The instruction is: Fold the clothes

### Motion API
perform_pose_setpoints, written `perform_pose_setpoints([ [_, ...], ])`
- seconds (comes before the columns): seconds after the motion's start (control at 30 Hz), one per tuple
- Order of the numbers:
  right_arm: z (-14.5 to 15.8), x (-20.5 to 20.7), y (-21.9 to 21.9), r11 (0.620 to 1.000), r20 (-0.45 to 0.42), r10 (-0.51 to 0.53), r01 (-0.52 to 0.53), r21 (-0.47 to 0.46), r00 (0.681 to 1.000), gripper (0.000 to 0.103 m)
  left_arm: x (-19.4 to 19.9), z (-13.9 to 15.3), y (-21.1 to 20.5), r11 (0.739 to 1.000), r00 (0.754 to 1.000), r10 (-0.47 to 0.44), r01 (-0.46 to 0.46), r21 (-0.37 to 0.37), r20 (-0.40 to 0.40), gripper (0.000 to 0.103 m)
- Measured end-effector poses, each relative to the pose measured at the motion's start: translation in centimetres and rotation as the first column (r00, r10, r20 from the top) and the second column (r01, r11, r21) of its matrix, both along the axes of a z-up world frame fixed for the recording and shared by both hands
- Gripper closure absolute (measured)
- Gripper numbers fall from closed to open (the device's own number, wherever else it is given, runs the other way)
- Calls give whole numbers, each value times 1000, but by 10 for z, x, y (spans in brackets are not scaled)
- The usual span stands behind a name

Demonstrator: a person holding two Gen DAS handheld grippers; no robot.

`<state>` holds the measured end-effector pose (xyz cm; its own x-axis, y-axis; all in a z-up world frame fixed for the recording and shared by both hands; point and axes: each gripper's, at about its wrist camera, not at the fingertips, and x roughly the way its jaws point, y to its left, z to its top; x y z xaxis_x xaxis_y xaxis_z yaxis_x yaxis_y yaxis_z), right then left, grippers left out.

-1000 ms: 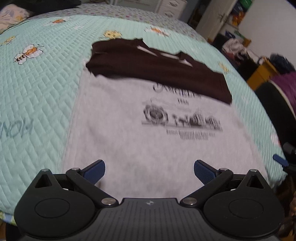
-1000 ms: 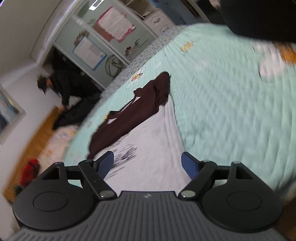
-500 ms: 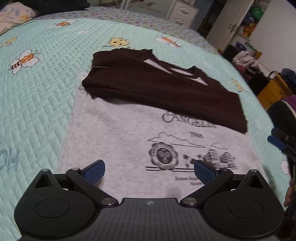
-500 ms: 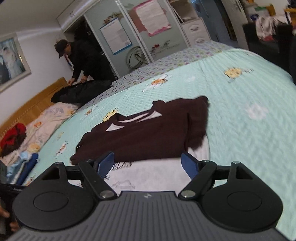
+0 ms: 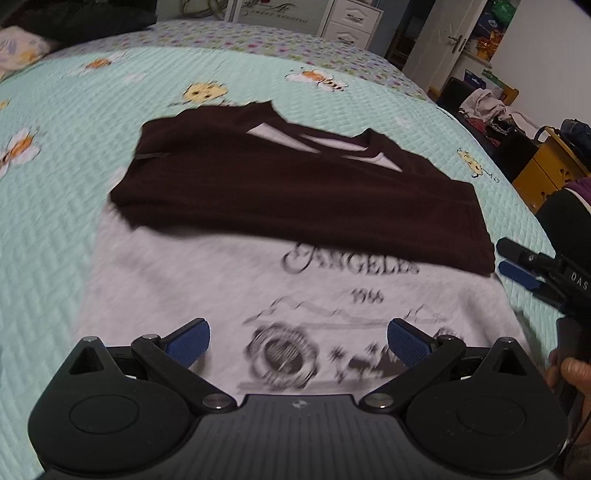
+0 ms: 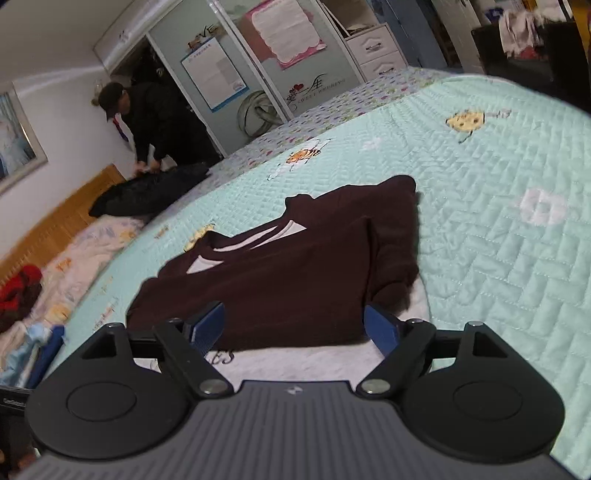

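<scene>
A grey sweatshirt (image 5: 207,280) with dark brown sleeves and black print lies flat on the mint quilted bed. Its brown sleeves (image 5: 295,195) are folded across the chest, above the print. My left gripper (image 5: 298,341) hovers open over the grey lower part, nothing between its fingers. In the right wrist view the brown sleeve band (image 6: 280,288) lies just ahead of my right gripper (image 6: 295,325), which is open and empty at the garment's right side. The right gripper (image 5: 517,264) also shows at the right edge of the left wrist view, beside the sleeve end.
The mint bedspread (image 6: 498,229) stretches wide to the right. A person in black (image 6: 155,122) bends over a dark bag (image 6: 151,192) at the bed's far side. Pillows and clothes (image 6: 55,280) lie left. Yellow furniture (image 5: 543,177) and white drawers (image 5: 351,22) stand beyond the bed.
Both grippers moved forward along the sweatshirt toward the brown sleeves. The right gripper swung round from a tilted view to level, facing the sleeve end. Both stayed open.
</scene>
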<state>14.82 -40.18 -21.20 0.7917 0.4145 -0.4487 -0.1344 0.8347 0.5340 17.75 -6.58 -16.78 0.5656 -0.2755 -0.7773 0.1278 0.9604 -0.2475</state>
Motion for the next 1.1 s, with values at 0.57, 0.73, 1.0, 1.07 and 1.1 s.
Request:
perform_pose_setpoints([
  [0.57,-24,31,-4,975,-94,50,-29,218,994,31,-10,-24,-63,965,987,-156,146,217,31,1],
  [0.73,-29,33,-1,981,-126,38,-13,191,991,52,-8,-24,-60,958,983,-174,154,240,64,1],
  [1.0,-26,27,2,982,-85,34,-17,188,996,86,1,-16,-86,915,950,-262,188,358,171,1],
  [1.07,-26,27,1,980,-75,32,-17,198,997,87,1,-13,-98,889,931,-302,199,412,203,1],
  [1.1,-25,27,-2,978,-74,35,-19,206,997,87,1,-13,-104,875,923,-322,205,438,212,1],
])
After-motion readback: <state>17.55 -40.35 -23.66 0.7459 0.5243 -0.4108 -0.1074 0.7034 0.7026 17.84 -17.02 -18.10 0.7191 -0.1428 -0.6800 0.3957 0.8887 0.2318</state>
